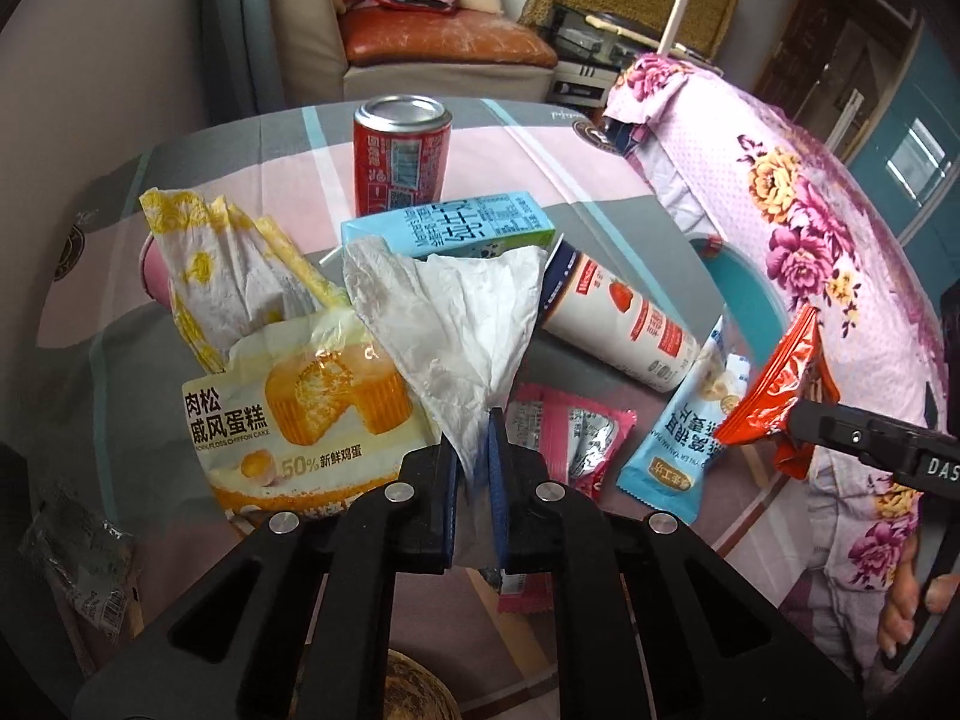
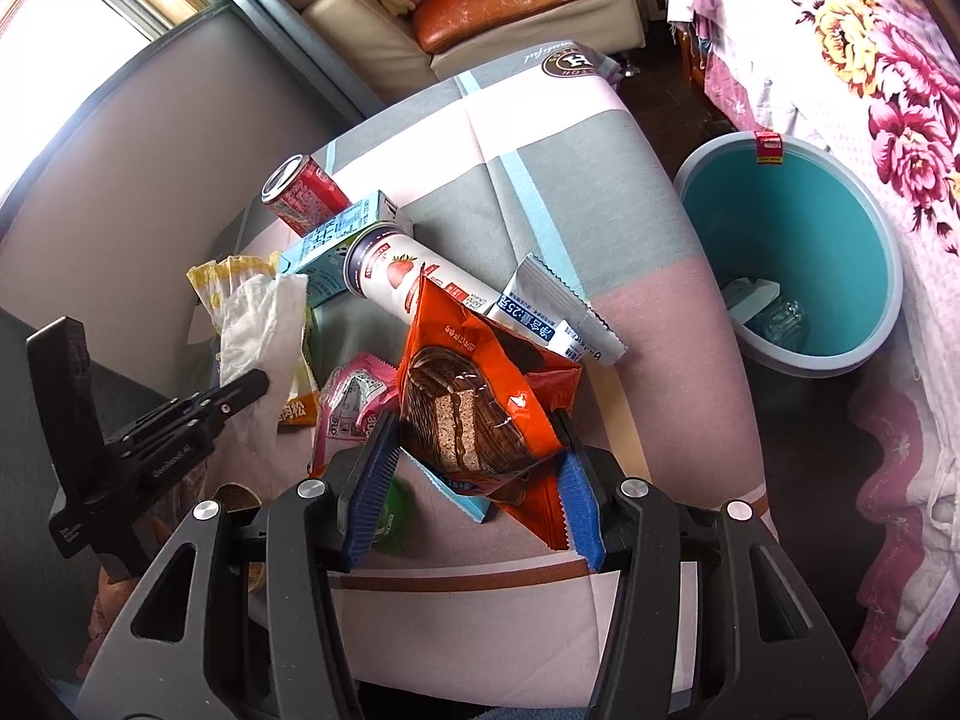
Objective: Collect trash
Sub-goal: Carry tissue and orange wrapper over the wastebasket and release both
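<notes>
- Striped cloth (image 2: 540, 192) in pink, grey and white covers my work surface; a sofa (image 2: 528, 6) sits at twelve o'clock, a teal bin (image 2: 798, 240) at two.
- My left gripper (image 1: 477, 450) tilts steeply downward, jaws pinched tight on a crumpled white tissue (image 1: 456, 312) fanning upward toward twelve o'clock.
- My right gripper (image 2: 480, 468) angles downward too, jaws partway closed, clamping an orange cake wrapper (image 2: 480, 384) between its blue pads.
- Remaining litter lies beyond: red can (image 1: 401, 150), milk carton (image 1: 474, 228), strawberry bottle (image 1: 624, 324), yellow cake bag (image 1: 300, 420).
</notes>
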The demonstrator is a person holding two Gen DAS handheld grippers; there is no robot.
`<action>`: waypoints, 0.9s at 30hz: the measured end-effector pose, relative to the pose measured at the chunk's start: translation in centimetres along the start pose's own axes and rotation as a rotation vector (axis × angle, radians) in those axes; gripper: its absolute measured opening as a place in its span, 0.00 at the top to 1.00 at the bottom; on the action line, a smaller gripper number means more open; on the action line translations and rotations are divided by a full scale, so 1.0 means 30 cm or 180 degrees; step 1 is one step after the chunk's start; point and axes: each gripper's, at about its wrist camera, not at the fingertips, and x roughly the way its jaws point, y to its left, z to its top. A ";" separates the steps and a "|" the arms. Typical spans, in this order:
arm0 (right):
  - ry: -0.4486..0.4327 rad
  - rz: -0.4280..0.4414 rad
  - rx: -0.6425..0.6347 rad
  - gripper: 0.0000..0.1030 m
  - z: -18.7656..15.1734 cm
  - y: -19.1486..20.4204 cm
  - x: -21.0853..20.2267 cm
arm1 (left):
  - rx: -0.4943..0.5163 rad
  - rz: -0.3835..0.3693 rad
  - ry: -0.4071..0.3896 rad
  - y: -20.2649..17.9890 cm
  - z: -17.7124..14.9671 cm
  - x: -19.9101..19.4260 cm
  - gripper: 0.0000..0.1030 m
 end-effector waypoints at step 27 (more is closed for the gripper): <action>-0.0909 -0.0321 0.0983 0.53 0.134 -0.585 -0.260 | 0.1156 -0.0517 0.0289 -0.784 0.240 0.274 0.91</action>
